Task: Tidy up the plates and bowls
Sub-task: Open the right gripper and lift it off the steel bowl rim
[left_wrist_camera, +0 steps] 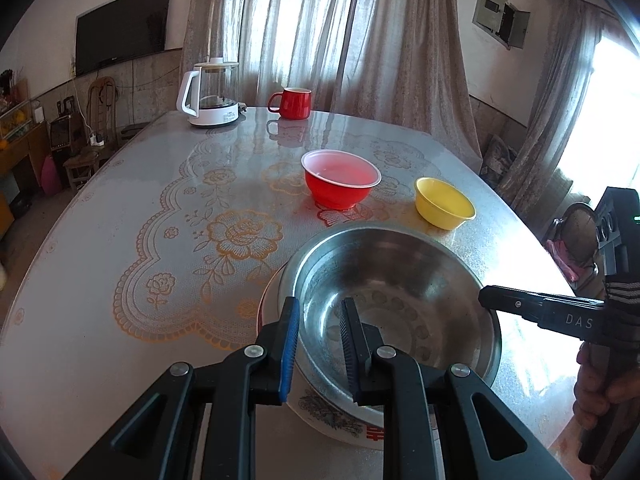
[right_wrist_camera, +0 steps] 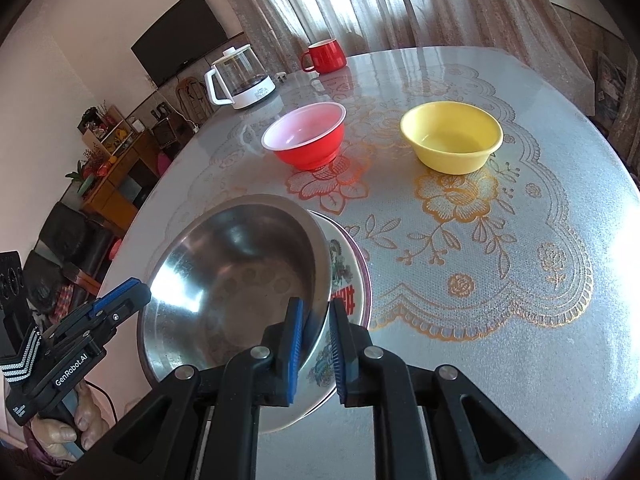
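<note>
On the near part of the table [right_wrist_camera: 520, 240], a broad rounded top under a glossy, pebbled clear cover over a lace-patterned cloth with gold roses, rests the steel bowl [right_wrist_camera: 240, 280]: wide, shallow, mirror-bright, with dimpled reflections on its floor. It sits in a white ceramic plate [right_wrist_camera: 344, 276] printed with flowers and a red character; most of the plate is hidden beneath it. The left gripper [left_wrist_camera: 320, 344], black with blue ribbed pads, is clamped on the steel bowl's near rim, one finger outside and one inside. The right gripper [right_wrist_camera: 314, 348] pinches the opposite side; whether its pads catch the bowl's rim, the plate's, or both cannot be told. Farther back stand a red bowl [right_wrist_camera: 308, 136] with a white interior and, well apart, a smaller yellow bowl [right_wrist_camera: 452, 138], both smooth plastic. At the far edge are a glass kettle [right_wrist_camera: 240, 76] and a red mug [right_wrist_camera: 324, 56]. Sheer curtains [left_wrist_camera: 320, 28] hang behind.
</note>
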A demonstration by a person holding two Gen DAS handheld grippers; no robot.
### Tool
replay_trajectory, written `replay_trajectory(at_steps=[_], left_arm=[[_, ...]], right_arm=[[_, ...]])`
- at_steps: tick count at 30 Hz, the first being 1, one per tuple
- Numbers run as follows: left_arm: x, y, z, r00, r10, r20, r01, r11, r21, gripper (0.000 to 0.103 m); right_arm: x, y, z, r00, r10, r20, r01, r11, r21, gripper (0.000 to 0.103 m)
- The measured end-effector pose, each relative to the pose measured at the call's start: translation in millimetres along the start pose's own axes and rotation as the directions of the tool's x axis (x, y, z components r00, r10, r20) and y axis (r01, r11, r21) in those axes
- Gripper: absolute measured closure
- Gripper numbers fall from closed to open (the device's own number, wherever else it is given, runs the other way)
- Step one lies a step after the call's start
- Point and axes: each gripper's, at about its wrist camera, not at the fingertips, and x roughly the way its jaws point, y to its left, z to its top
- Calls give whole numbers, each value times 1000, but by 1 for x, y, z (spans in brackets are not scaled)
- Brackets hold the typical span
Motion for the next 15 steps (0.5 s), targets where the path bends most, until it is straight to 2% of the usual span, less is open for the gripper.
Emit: replay_trajectory(at_steps=[6,15], left_arm=[[1,-13,9,1000,6,6,-6,1000,25,82],[7,-42,19,1000,-24,3,24,996,82,82]], right_arm=[[-6,-8,-1,999,14,30,-14,1000,11,85],[-20,-28,-4,998,2,65,-5,999,40,85]])
